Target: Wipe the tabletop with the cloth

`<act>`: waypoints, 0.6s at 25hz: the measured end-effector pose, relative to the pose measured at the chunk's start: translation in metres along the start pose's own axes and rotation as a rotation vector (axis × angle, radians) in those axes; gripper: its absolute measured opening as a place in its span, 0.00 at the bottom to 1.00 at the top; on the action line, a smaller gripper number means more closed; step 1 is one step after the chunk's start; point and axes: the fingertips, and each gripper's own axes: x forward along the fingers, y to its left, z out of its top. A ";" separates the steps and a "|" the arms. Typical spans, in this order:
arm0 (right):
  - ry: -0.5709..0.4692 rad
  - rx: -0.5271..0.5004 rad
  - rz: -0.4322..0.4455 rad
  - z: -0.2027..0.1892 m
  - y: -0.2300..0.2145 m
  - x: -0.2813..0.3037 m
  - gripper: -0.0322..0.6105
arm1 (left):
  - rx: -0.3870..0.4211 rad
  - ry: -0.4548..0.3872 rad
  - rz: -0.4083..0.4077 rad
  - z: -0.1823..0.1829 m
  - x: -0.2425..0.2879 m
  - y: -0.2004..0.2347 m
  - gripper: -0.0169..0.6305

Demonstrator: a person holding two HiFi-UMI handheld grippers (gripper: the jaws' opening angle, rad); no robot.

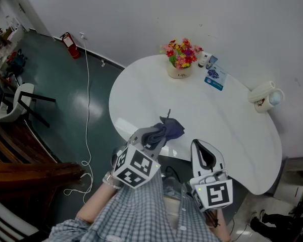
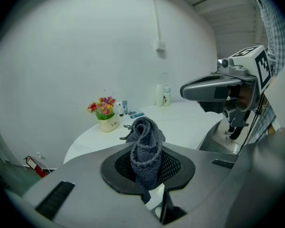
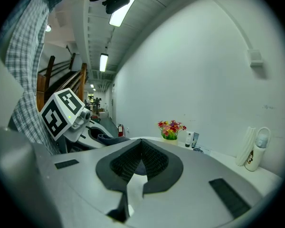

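A dark grey-blue knitted cloth (image 1: 167, 129) (image 2: 145, 136) hangs bunched between the jaws of my left gripper (image 1: 155, 134) (image 2: 146, 152), which is shut on it just above the near edge of the white tabletop (image 1: 217, 115) (image 2: 190, 120). My right gripper (image 1: 198, 145) (image 3: 141, 145) is held beside it at the table's near edge, its jaws shut with nothing between them. In the right gripper view the left gripper (image 3: 80, 120) with the cloth (image 3: 104, 138) shows at the left.
At the table's far side stand a pot of flowers (image 1: 179, 67) (image 2: 104, 115), small bottles (image 1: 204, 59), a blue card (image 1: 214, 79) and a white mug and roll (image 1: 265, 97). On the floor at the left are a fire extinguisher (image 1: 69, 45), a cable (image 1: 87, 110) and a chair (image 1: 17, 101).
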 end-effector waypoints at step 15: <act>0.013 0.005 -0.019 -0.002 0.002 0.000 0.06 | 0.010 -0.002 -0.009 -0.002 -0.003 0.000 0.11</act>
